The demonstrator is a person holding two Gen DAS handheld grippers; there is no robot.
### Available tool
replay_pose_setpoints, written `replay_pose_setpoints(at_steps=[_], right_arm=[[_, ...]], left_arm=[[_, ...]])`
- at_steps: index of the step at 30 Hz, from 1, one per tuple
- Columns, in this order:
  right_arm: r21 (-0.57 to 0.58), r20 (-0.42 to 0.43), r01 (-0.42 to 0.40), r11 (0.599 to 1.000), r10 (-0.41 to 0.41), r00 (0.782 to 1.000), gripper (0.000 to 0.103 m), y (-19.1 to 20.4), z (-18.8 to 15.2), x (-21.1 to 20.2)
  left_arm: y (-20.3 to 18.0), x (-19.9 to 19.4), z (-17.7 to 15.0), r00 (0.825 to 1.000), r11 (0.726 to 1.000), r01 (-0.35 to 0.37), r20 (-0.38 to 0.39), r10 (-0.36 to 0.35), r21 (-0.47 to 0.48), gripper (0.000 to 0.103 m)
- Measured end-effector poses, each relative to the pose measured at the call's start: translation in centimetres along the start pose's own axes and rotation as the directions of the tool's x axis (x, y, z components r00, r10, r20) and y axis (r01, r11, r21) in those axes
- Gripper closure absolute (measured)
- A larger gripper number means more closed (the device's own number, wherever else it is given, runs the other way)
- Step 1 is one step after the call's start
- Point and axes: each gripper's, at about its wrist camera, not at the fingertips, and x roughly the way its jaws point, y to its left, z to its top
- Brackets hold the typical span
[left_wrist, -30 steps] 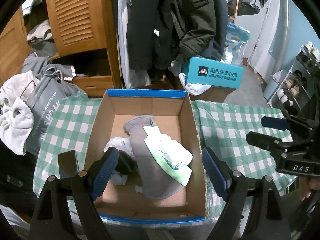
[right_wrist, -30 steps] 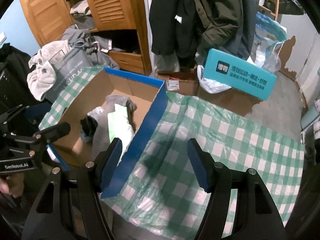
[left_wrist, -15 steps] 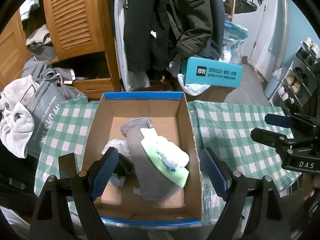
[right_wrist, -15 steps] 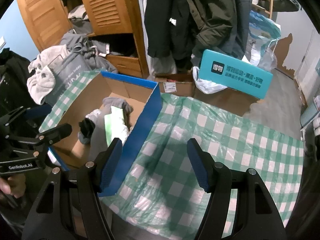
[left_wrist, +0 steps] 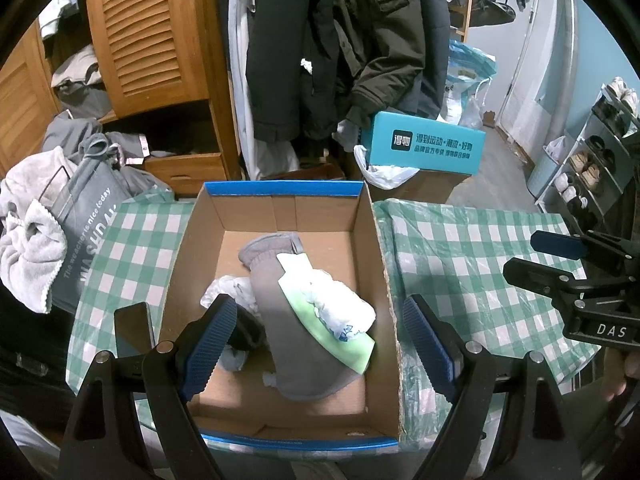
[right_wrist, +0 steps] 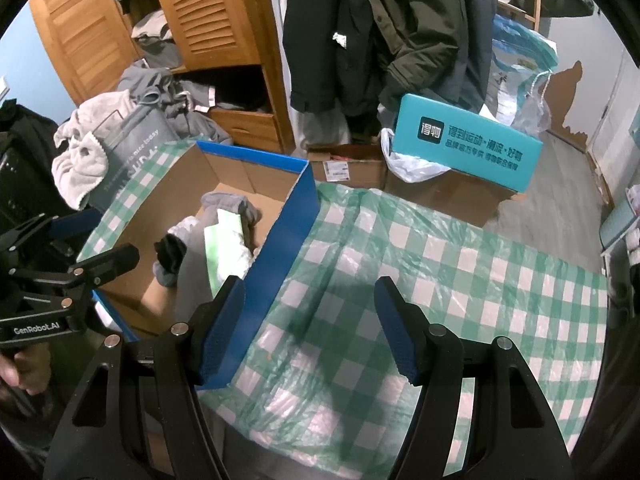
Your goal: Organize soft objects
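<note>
Left gripper hangs over the cardboard box, jaws spread, nothing between. Right gripper likewise spread and empty, above the checked tablecloth. Soft items, grey sock and tissue pack, lie inside the box. Judgement: sorting looks done; withdraw without snagging the box wall.

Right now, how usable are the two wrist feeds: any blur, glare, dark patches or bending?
Left wrist view: sharp, strong fisheye bending at the black corners; box interior evenly lit, left tool in focus.
Right wrist view: sharp too; dim shadow on the checked tablecloth beneath the right tool, mild sheen on its plastic cover.
</note>
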Motion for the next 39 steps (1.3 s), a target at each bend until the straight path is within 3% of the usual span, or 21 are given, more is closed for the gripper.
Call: replay_pose_setpoints(at_steps=[39], right_arm=[[0.002,-0.003,0.001,1.000,-0.001,1.000,0.036,-0.4,0.0,-0.1]], left_arm=[[0.3,-0.1,-1.0,1.000,0.999,-0.015,0.000,0.015,-0.037,0.016]])
